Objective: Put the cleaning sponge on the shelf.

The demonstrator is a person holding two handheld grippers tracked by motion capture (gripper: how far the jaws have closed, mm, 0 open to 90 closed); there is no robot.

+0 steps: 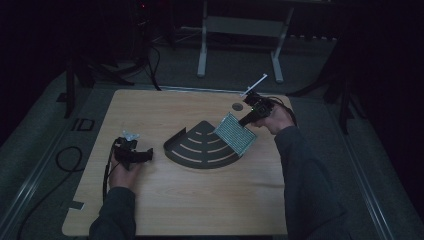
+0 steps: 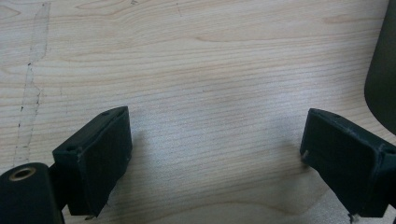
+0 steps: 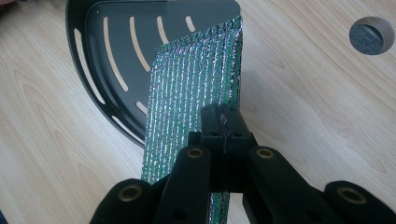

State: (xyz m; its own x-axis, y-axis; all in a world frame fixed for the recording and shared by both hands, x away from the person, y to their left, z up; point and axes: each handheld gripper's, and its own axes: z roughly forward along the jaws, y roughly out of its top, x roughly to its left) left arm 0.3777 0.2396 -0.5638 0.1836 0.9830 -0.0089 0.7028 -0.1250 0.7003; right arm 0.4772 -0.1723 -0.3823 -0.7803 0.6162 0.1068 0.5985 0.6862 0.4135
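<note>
Foil pouch (image 3: pixel 196 88), silvery green and ribbed, hung tilted over the near-right edge of the black slotted tray (image 3: pixel 116 51), pinched at one edge by the clenched right tongs (image 3: pixel 223 122). Held so near its rim, it could sag, pivot or catch the tray's wall. Its long axis ran from the tongs down toward the tray. Left tongs (image 2: pixel 215 154) rested released on the counter (image 2: pixel 201 60), left of the tray.

Left gripper (image 1: pixel 146 155) rests low, fingers (image 2: pixel 95 156) spread wide; right gripper (image 1: pixel 244 121) raised, fingers (image 3: pixel 223 128) pinched together.
</note>
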